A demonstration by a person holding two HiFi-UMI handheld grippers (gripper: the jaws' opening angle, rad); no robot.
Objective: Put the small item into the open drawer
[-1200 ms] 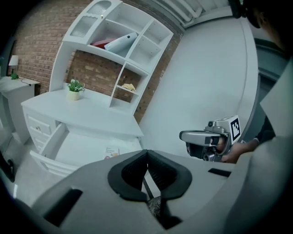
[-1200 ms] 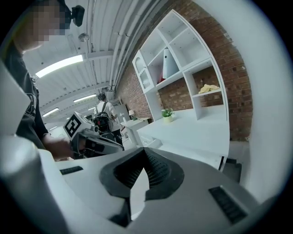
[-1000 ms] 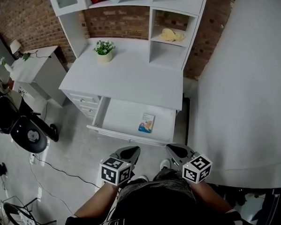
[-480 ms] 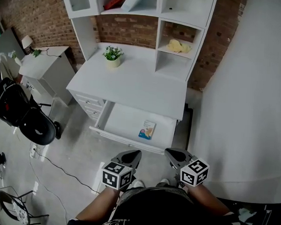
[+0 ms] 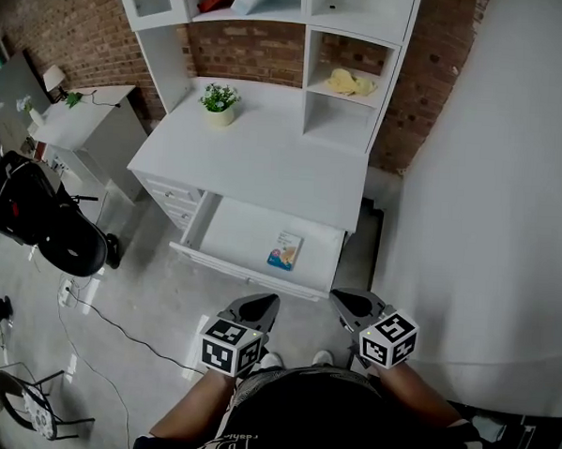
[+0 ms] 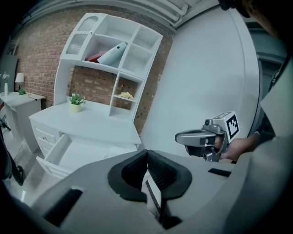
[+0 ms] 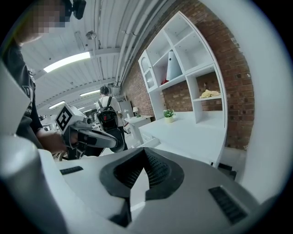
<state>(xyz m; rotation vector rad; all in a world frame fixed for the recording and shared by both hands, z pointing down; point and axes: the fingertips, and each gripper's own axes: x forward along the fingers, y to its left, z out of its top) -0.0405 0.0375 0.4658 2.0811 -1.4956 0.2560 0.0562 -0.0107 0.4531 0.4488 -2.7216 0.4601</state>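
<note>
A white desk [image 5: 256, 161] has its drawer [image 5: 232, 233] pulled open towards me. A small flat packet [image 5: 284, 250] with blue and orange print lies on the drawer's floor, right of its middle. My left gripper [image 5: 260, 307] and right gripper [image 5: 345, 300] hover side by side close to my body, short of the drawer's front. Both are shut and hold nothing. The left gripper view shows its pads [image 6: 147, 154] meeting, with the drawer [image 6: 75, 153] beyond and the right gripper [image 6: 183, 137] alongside. In the right gripper view the right gripper [image 7: 145, 151] is shut too, and the left gripper [image 7: 120, 145] is at the left.
A potted plant [image 5: 219, 101] stands on the desk's back left. The hutch holds a yellow object [image 5: 350, 82] in a cubby. A black wheeled chair [image 5: 46, 225] and a white side cabinet [image 5: 89, 124] stand left. A cable [image 5: 116, 328] crosses the floor. A white wall [image 5: 489, 202] runs along the right.
The head view has shifted a little against the desk. Both grippers stay shut and empty in front of my body. The packet has not moved in the drawer.
</note>
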